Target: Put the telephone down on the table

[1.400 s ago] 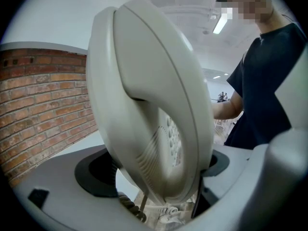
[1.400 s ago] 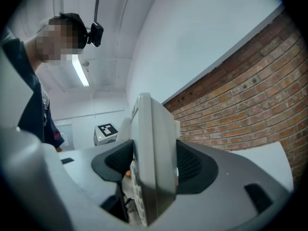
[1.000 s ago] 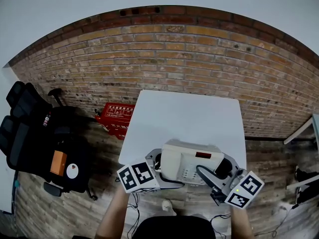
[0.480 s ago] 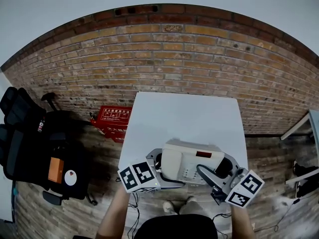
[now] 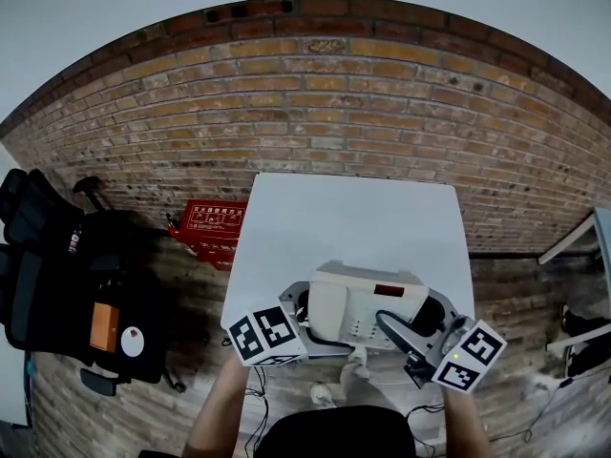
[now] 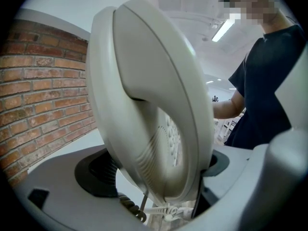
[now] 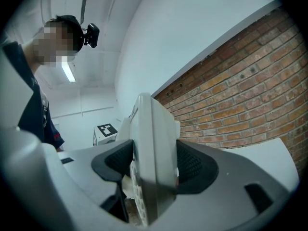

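- Cream plastic desk telephone (image 5: pixel 368 311): held between both grippers over the near edge of the white rectangular table (image 5: pixel 353 218); contact with the tabletop cannot be told.
- Left gripper (image 5: pixel 298 313): jaws wide, clamped on the telephone's handset side.
- Right gripper (image 5: pixel 430 324): jaws wide, clamped on the opposite side.

- We see bright, even indoor light; a ceiling tube (image 6: pixel 222 30) glares at one o'clock in the left gripper view.
- Fisheye bows our brick wall (image 5: pixel 315 103); gripper views' corners go black.
- The close telephone (image 6: pixel 144 105) looks soft.
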Motion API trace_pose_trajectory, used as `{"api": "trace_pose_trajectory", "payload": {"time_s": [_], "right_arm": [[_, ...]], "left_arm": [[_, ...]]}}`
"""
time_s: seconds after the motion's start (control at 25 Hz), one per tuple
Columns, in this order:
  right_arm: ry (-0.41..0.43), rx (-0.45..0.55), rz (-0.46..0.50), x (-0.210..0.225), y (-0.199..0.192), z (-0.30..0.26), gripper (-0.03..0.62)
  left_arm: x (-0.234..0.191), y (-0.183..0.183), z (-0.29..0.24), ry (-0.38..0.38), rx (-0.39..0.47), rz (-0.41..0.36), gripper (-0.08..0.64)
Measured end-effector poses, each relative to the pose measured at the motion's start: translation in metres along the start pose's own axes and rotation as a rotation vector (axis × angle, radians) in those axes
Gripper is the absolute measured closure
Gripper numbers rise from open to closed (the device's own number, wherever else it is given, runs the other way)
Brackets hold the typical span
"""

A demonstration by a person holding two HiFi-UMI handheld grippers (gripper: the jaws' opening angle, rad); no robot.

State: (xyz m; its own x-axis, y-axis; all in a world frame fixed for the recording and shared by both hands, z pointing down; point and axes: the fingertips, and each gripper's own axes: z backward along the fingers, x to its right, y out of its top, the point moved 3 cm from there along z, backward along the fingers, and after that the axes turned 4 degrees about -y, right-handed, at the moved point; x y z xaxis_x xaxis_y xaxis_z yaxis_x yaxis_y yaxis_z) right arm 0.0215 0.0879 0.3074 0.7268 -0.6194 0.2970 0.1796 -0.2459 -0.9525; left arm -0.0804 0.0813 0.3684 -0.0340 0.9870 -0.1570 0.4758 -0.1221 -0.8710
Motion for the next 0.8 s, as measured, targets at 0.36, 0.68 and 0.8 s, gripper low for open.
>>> {"api": "trace_pose_trajectory", "payload": {"time_s": [0.36,0.68,0.8], "right_arm": [[0.03,-0.028,-0.024,0.048,0.005,-0.019,0.337],[0.044,-0.069,-0.1,0.099,-0.011,-0.038,0.334],[0.05,-0.089,-0.129,0.114,-0.02,-0.045,0.333]], "left_arm": [[-0.041,0.006,-0.02,0.013,-0.005,0.047,0.078],[-0.081,-0.004,-0.047,0.013,-0.036,0.114,0.078],[-0.092,-0.011,-0.056,0.013,-0.051,0.144,0.078]]}}
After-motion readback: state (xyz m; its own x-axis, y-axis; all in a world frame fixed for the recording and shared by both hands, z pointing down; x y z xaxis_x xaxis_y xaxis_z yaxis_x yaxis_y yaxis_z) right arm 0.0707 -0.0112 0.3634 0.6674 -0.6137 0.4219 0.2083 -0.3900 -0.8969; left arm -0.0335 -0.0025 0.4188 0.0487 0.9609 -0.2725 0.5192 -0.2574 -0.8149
